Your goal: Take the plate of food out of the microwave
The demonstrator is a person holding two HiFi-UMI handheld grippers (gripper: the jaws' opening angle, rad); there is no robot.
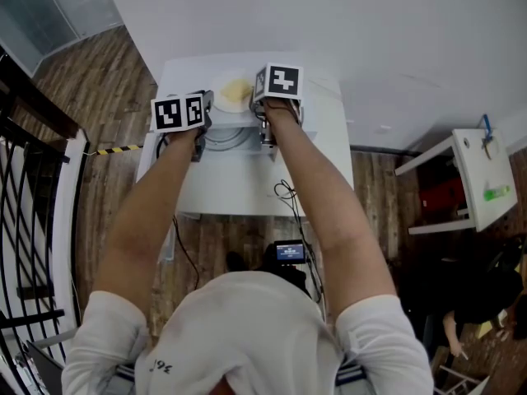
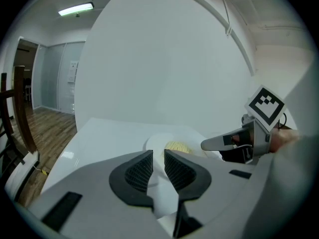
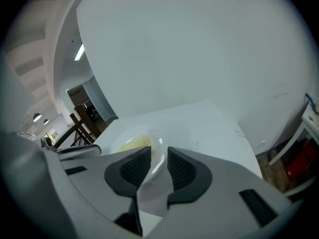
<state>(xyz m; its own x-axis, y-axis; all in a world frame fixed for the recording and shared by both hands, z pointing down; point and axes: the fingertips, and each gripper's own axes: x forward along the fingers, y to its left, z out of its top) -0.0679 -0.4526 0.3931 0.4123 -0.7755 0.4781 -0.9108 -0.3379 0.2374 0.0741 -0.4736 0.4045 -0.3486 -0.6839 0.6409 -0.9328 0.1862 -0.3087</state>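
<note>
A white plate (image 1: 233, 115) with yellow food (image 1: 235, 94) rests on a white table top (image 1: 325, 130), and no microwave shows in any view. My left gripper (image 1: 198, 141) is at the plate's left rim. In the left gripper view that rim (image 2: 158, 176) fills the narrow gap between the pads, so the left gripper (image 2: 158, 171) is shut on it. My right gripper (image 1: 268, 132) is at the right rim. In the right gripper view its jaws (image 3: 159, 171) stand wider, with the rim (image 3: 155, 180) loose between them. The food (image 2: 178, 147) (image 3: 133, 143) lies beyond the jaws.
The table stands against a white wall (image 1: 329, 23). A black railing (image 1: 25, 188) runs along the left over the wooden floor (image 1: 90, 81). A white shelf unit (image 1: 469, 179) is at the right. Cables and a small camera screen (image 1: 288, 252) lie below the table's near edge.
</note>
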